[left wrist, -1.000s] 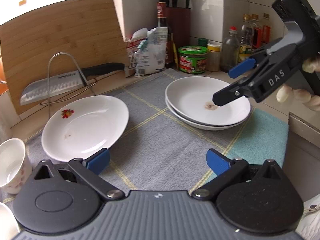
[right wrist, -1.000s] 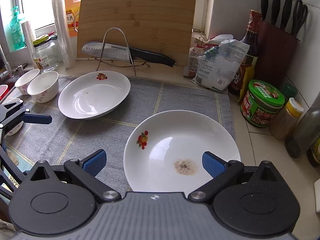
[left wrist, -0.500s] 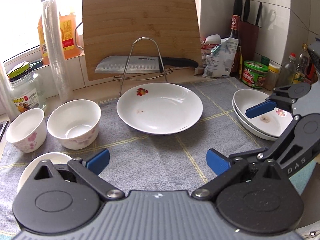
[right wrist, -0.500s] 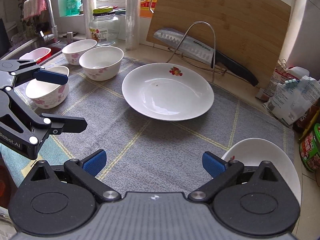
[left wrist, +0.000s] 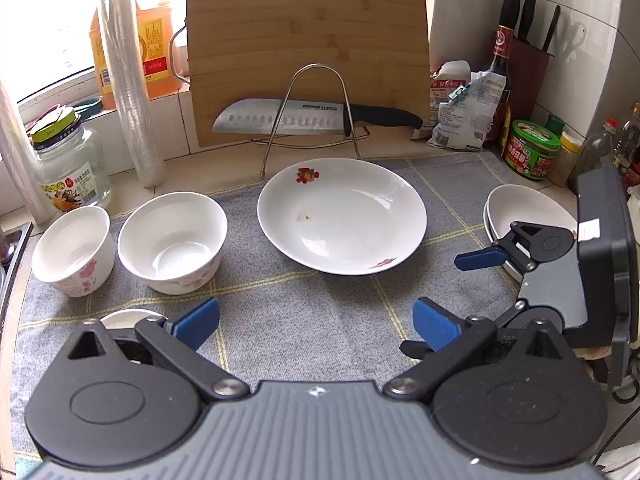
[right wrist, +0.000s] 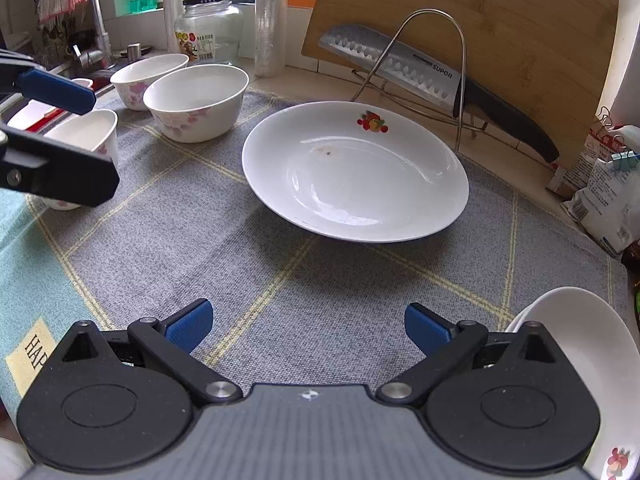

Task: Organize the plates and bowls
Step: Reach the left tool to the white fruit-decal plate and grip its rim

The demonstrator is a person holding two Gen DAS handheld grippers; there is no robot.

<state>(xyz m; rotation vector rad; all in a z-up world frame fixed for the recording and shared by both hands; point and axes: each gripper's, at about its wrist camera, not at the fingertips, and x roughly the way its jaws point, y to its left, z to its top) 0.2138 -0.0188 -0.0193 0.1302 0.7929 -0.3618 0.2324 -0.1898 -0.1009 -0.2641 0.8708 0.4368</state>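
Both grippers empty, jaws spread: right gripper (right wrist: pixel 306 326) squares up to the lone plate (right wrist: pixel 356 176) dead ahead, the stacked plates (right wrist: pixel 592 360) at its right ready to receive it; left gripper (left wrist: pixel 316 326) idles nearby

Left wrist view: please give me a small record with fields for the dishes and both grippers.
single plate: centre of grey mat, small food stain
stacked plates: right side, two
bowls: large bowl, small bowl, side by side at left
left gripper: open, empty
right gripper: open, empty, beside the stack
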